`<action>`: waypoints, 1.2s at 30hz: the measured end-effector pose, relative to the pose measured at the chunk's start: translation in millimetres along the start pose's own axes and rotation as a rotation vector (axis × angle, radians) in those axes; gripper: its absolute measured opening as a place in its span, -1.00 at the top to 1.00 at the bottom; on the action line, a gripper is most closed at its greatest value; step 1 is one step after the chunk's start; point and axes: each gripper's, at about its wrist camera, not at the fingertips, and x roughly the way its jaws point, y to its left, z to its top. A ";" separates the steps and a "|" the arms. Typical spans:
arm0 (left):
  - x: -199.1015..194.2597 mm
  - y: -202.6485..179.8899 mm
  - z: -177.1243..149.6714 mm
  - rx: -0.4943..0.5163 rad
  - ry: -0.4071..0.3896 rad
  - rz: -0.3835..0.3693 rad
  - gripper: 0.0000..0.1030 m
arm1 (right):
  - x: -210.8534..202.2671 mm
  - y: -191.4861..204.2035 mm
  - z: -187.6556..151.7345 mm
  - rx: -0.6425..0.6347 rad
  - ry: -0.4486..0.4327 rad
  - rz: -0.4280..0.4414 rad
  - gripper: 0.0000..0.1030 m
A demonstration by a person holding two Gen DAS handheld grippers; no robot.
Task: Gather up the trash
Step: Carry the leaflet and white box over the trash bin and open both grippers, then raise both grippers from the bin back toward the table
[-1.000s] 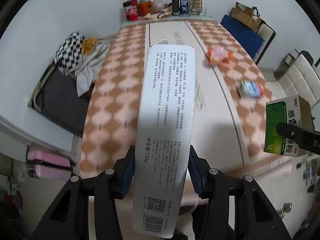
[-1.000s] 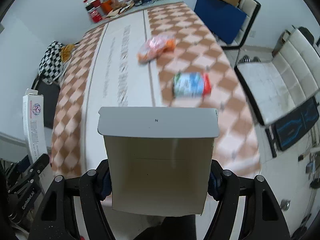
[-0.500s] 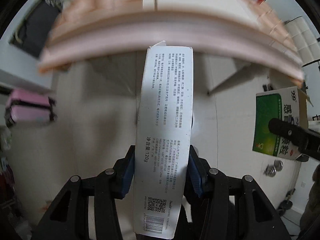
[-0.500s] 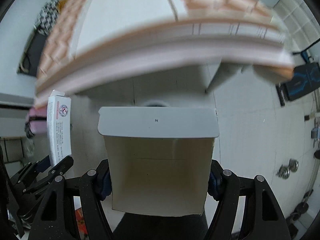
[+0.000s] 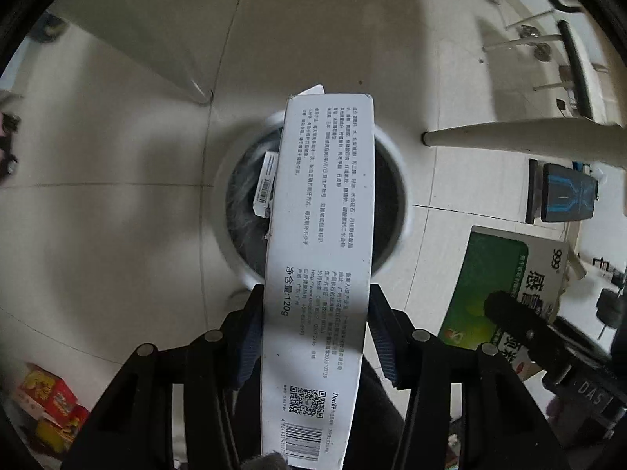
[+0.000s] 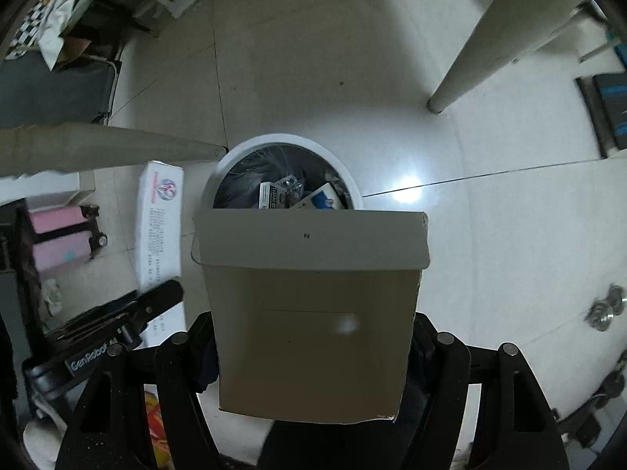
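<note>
Both grippers are clamping boxes: left gripper (image 5: 315,325) is dangling its long white box (image 5: 319,274) lengthwise, pointing straight over the bin (image 5: 395,180); right gripper (image 6: 309,348) is holding the green carton (image 6: 309,313) just short of the rim.

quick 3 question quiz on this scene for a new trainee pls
1. True or false: the left claw is open and holds nothing.
2. What does the right claw grip? A) a bottle B) a green and white carton C) a rag
3. Fill in: both boxes hang above the round white ___ on the floor.

Key:
1. False; it is shut on the long white box.
2. B
3. bin; it already holds some trash.
</note>
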 end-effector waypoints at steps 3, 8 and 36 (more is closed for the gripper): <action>17.0 14.4 8.3 -0.037 -0.007 -0.032 -0.70 | 39.2 -6.6 16.7 0.024 0.017 0.047 -0.53; 16.3 24.8 -3.2 -0.050 -0.034 0.033 -0.78 | 79.3 -8.2 27.5 0.042 0.038 0.130 -1.00; -157.6 -37.0 -111.0 0.001 -0.352 0.301 -0.78 | -109.7 57.2 -50.7 -0.202 -0.125 -0.154 -1.00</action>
